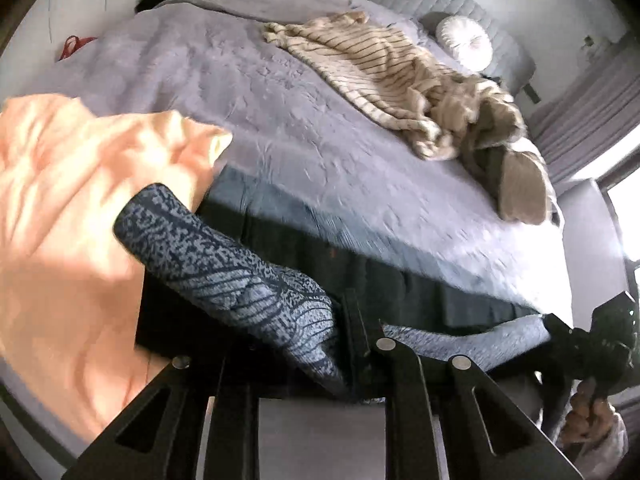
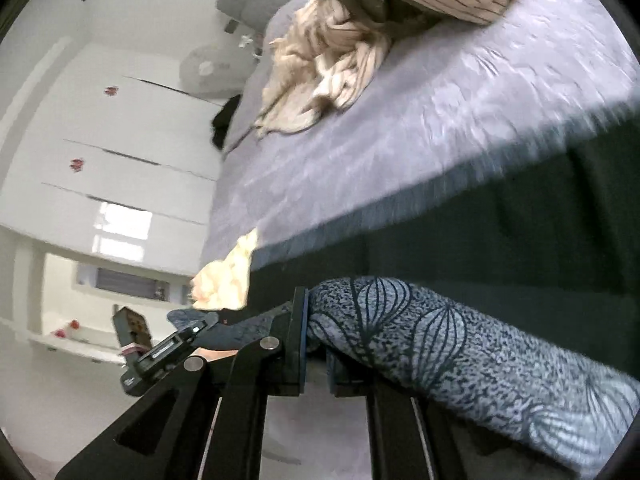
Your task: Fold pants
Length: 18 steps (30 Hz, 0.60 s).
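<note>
Blue-grey patterned pants (image 1: 224, 276) stretched between my two grippers, off the bed (image 1: 320, 168).
My left gripper (image 1: 360, 344) and right gripper (image 2: 316, 344) each pinch the fabric; next, I'd lay it flat for folding.

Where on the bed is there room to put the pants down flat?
The wide bare stretch of purple bedspread, between the orange cloth on one side and the striped blanket on the other, looks free. It is crowded near the round white pillow, where the blanket bunches up. Both grippers hold the patterned pants.
</note>
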Each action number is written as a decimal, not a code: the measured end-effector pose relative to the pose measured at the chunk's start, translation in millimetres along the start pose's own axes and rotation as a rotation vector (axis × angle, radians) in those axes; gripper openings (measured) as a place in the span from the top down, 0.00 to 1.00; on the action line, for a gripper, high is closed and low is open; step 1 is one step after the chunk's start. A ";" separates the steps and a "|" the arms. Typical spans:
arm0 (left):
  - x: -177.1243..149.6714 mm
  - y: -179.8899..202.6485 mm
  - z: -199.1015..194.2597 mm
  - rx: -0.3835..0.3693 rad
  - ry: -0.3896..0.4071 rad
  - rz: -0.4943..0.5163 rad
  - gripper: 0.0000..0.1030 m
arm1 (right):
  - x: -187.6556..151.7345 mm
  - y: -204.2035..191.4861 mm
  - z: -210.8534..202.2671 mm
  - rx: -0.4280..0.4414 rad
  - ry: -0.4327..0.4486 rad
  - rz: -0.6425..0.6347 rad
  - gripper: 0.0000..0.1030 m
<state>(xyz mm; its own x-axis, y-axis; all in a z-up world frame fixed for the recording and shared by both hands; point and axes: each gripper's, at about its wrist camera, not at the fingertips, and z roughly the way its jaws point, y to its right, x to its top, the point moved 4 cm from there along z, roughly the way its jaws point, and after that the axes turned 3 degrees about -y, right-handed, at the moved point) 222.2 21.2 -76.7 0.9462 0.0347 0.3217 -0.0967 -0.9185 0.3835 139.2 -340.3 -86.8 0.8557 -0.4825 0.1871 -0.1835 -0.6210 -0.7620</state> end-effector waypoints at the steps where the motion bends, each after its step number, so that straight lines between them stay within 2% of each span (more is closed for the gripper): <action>1: 11.4 -4.9 15.1 0.029 0.000 -0.003 0.62 | 10.4 3.9 7.2 -0.011 -0.004 0.008 0.92; 2: 19.6 -8.7 24.6 0.056 0.010 -0.004 0.44 | 21.2 10.5 17.0 -0.028 -0.008 0.016 0.91; 3: 26.4 -11.7 33.4 0.080 0.023 -0.006 0.33 | 35.2 19.5 31.9 -0.057 -0.017 0.027 0.89; 5: 40.8 -22.0 56.0 0.121 0.022 -0.016 0.32 | 48.4 37.2 59.3 -0.098 -0.039 0.056 0.88; 8: 47.9 -39.4 87.2 0.194 -0.029 -0.015 0.32 | 56.0 65.5 98.3 -0.184 -0.082 0.087 0.83; 10: 45.9 -36.4 89.2 0.233 -0.029 0.041 0.32 | 57.6 75.3 112.9 -0.195 -0.087 0.113 0.74; 11: 45.2 -32.8 87.8 0.248 -0.032 0.066 0.32 | 56.4 75.9 113.6 -0.179 -0.069 0.134 0.62; 12: 43.5 -26.8 84.6 0.270 -0.040 0.102 0.32 | 55.8 72.2 111.4 -0.151 -0.056 0.144 0.44; 14: 40.1 -14.8 77.9 0.272 -0.054 0.152 0.32 | 53.1 61.0 103.7 -0.135 -0.052 0.140 0.22; 15: 38.9 -8.3 75.1 0.257 -0.058 0.174 0.32 | 48.2 53.3 92.3 -0.150 -0.052 0.131 0.22; 18: 21.3 31.6 61.9 0.184 -0.077 0.274 0.32 | 25.9 39.6 40.8 -0.117 -0.019 0.111 0.22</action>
<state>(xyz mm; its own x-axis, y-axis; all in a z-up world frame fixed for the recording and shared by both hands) 258.4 -31.4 -111.3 0.9140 -0.2465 0.3222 -0.2999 -0.9454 0.1274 173.8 -352.3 -137.4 0.8360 -0.5407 0.0935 -0.3310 -0.6328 -0.7000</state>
